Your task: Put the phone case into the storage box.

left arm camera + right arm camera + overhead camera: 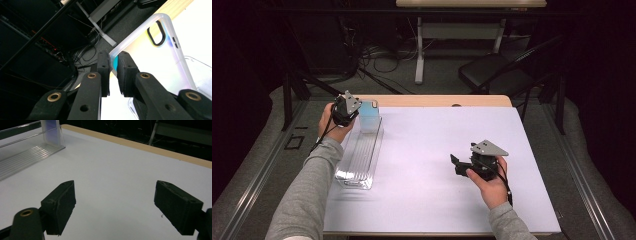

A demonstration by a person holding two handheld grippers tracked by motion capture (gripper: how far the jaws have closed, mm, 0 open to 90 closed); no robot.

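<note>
A clear phone case with a bluish tint stands upright at the far end of a long clear plastic tray. My left gripper is shut on the case's edge. In the left gripper view the jaws pinch the rim of the case near one corner, and its black-ringed camera cutout shows above. My right gripper hovers open over the white table top, to the right of the tray, with nothing between its pads. The right gripper view shows the case and tray far off at upper left.
The white table sheet spreads between tray and right gripper, with a wooden table edge at the back. Beyond the table stand a folding chair, a desk leg and floor cables.
</note>
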